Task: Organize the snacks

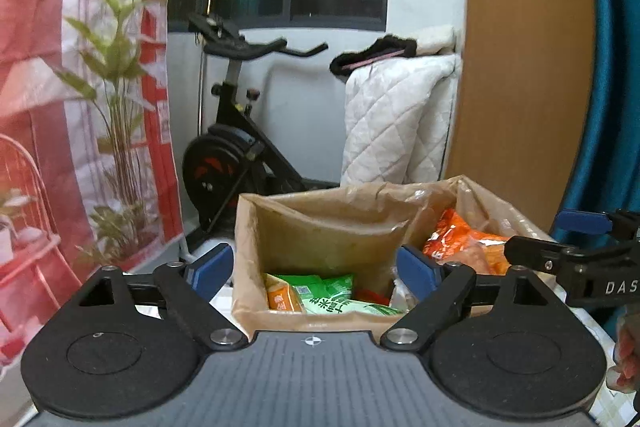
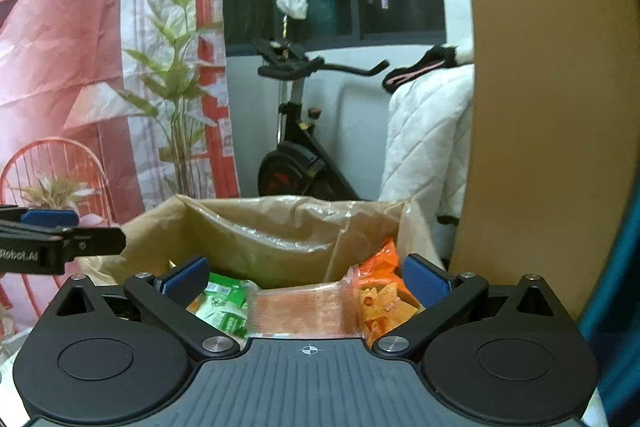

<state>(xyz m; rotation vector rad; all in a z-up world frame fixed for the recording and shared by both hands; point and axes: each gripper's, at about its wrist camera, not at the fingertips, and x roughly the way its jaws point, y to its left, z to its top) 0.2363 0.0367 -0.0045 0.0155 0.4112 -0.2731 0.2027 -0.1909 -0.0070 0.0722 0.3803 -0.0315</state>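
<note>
From the left wrist view, the left gripper point(image 1: 314, 269) hangs just over the near rim of a cardboard box point(image 1: 246, 227) lined with brownish plastic; its blue-padded fingers point(image 1: 212, 269) stand wide apart with nothing between them but open air above the box. Down in the box's left half lie a green snack packet point(image 1: 340, 301) printed with large white Chinese characters, among them "米", and an orange packet point(image 1: 282, 297) beside it, its print too small to read. In the right half sits a bright orange snack bag point(image 1: 460, 237), crumpled, its lettering unreadable. The right gripper point(image 1: 572, 239) reaches in from the right edge, its black body marked "DAS" before the frame cuts it off, and part of a hand point(image 1: 626, 355) shows below it. Behind the box stand an exercise bike point(image 1: 236, 147), a white quilted cover point(image 1: 392, 123) and a red printed backdrop point(image 1: 40, 67). From the right wrist view, the right gripper point(image 2: 306, 281) is over the same box point(image 2: 160, 223), fingers point(image 2: 426, 281) spread wide and gripping nothing. Below them lie a clear-wrapped pack of orange wafers point(image 2: 296, 311), a bag of orange triangular chips point(image 2: 384, 303) and the green packet point(image 2: 224, 305). The left gripper point(image 2: 60, 223) enters from the left, lettered "Robot.AI".
</note>
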